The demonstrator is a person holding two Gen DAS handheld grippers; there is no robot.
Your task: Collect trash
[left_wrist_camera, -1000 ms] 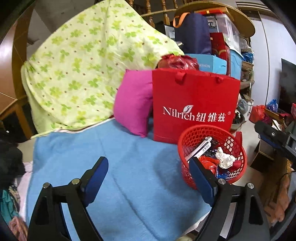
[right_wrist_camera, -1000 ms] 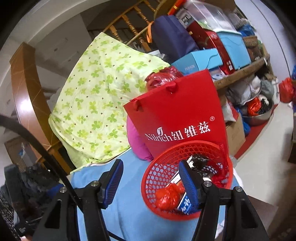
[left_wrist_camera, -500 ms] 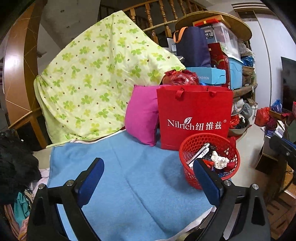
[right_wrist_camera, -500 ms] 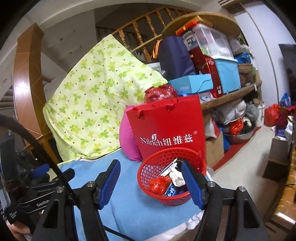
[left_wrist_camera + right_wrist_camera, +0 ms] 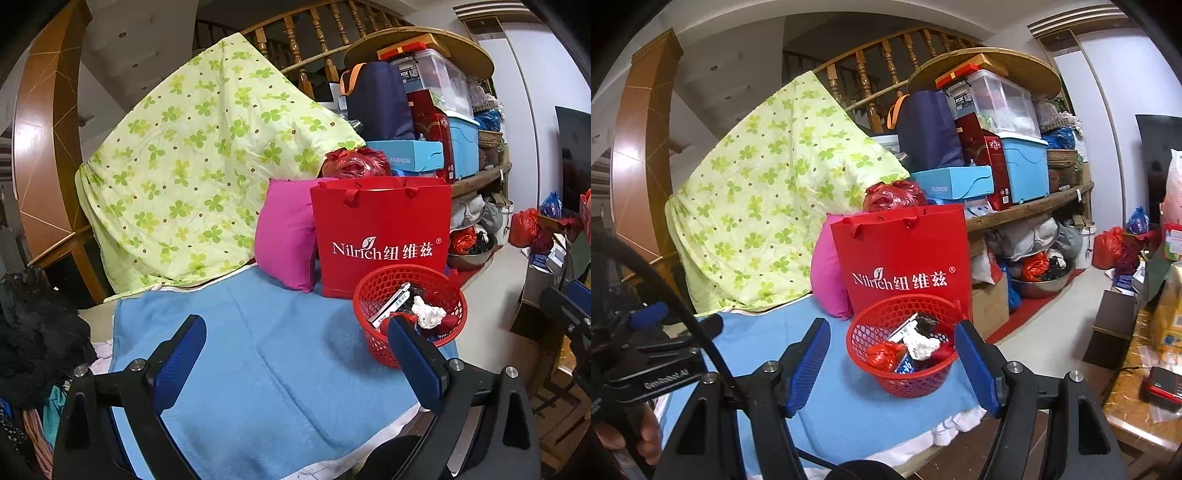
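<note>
A red plastic mesh basket (image 5: 408, 314) stands upright near the right edge of the blue blanket (image 5: 258, 362), just in front of the red paper bag (image 5: 382, 236). It holds the collected trash: a crumpled white paper wad (image 5: 921, 345) in the middle, a scrunched red plastic wrapper (image 5: 884, 354) at its near left, a flat white box (image 5: 391, 304) leaning against the far-left wall, a small blue packet (image 5: 905, 365) and some dark scraps toward the far side.

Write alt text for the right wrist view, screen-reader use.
A round red plastic mesh basket holding crumpled wrappers and paper sits on a blue fleece blanket, framed by the open, empty right gripper. Behind the basket stand a red paper gift bag and a pink cushion.
</note>
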